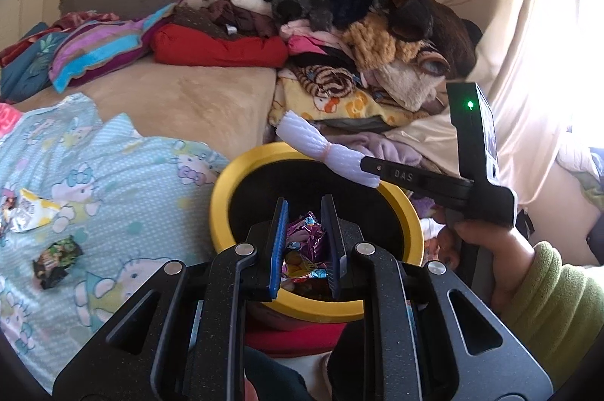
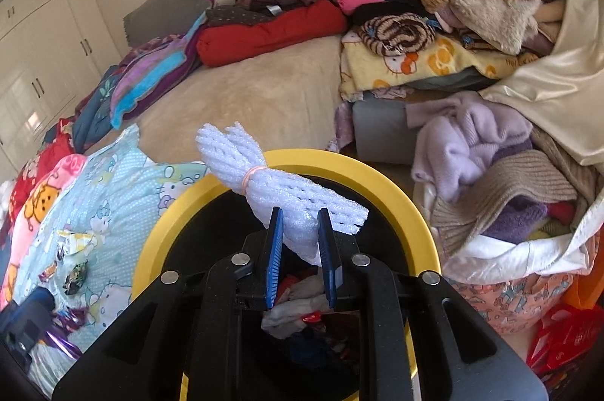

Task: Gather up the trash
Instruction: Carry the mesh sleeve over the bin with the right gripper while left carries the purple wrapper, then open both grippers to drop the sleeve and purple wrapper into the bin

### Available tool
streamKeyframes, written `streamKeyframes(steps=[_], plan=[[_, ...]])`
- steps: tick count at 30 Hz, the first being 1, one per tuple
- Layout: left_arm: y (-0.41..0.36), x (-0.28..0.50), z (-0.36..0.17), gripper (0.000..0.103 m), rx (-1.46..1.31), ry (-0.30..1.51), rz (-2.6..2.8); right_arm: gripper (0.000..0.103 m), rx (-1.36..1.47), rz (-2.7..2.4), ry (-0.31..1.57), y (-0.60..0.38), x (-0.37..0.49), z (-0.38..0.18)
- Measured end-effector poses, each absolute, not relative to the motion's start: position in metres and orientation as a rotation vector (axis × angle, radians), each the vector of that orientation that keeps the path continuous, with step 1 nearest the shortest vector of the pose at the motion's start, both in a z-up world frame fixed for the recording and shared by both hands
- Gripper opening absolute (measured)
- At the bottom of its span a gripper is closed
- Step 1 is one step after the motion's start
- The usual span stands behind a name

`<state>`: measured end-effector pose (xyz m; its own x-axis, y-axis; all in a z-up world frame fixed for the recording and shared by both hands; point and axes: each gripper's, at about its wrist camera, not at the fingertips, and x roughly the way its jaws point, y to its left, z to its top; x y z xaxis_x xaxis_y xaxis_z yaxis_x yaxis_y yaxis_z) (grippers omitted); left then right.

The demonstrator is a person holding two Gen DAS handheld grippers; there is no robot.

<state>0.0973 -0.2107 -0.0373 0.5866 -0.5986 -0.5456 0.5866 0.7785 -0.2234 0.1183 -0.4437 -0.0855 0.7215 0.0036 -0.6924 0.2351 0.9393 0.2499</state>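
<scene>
A black bin with a yellow rim (image 1: pixel 221 197) (image 2: pixel 151 250) stands beside the bed. My left gripper (image 1: pixel 305 212) is shut on a shiny purple wrapper (image 1: pixel 305 238) and holds it over the bin's mouth. My right gripper (image 2: pixel 300 223) is shut on a white foam net bundle tied with a rubber band (image 2: pixel 241 155), held over the bin's far rim; it shows in the left wrist view (image 1: pixel 324 148) too. Wrappers and cloth lie inside the bin (image 2: pixel 298 318). On the blue Hello Kitty sheet lie a dark wrapper (image 1: pixel 56 259) and a white and yellow wrapper (image 1: pixel 30 212).
A tall heap of clothes and plush items (image 1: pixel 339 4) fills the back of the bed. A striped blanket (image 1: pixel 102 50) lies at the left. A lilac sweater (image 2: pixel 464 144) and a bag of laundry sit right of the bin. White cupboards (image 2: pixel 37 61) stand at the far left.
</scene>
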Motion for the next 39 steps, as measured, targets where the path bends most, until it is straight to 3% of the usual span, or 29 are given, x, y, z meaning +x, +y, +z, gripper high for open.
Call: streamKeyframes(steps=[20,27,30,31,34,37,39], plan=[[-0.237,0.138,-0.066,0.013,-0.039,0.739,-0.674,0.019,0.365,-0.1,0.846,-0.462,0.123,-0.107],[-0.243,0.149,-0.074,0.015,-0.043,0.761,-0.671,0.024,0.388,-0.084,0.854,-0.464,0.125,-0.11],[-0.244,0.155,-0.075,0.029,-0.059,0.767,-0.671,0.031,0.423,-0.079,0.844,-0.469,0.124,-0.109],[-0.244,0.155,-0.074,0.044,-0.062,0.765,-0.671,0.033,0.435,-0.078,0.84,-0.471,0.123,-0.109],[-0.24,0.155,-0.069,0.075,-0.077,0.739,-0.664,0.043,0.451,-0.085,0.822,-0.473,0.122,-0.106],[-0.234,0.152,-0.064,0.092,-0.098,0.721,-0.669,0.048,0.448,-0.09,0.808,-0.471,0.121,-0.102],[-0.228,0.152,-0.061,0.092,-0.117,0.717,-0.66,0.051,0.437,-0.089,0.801,-0.468,0.122,-0.099]])
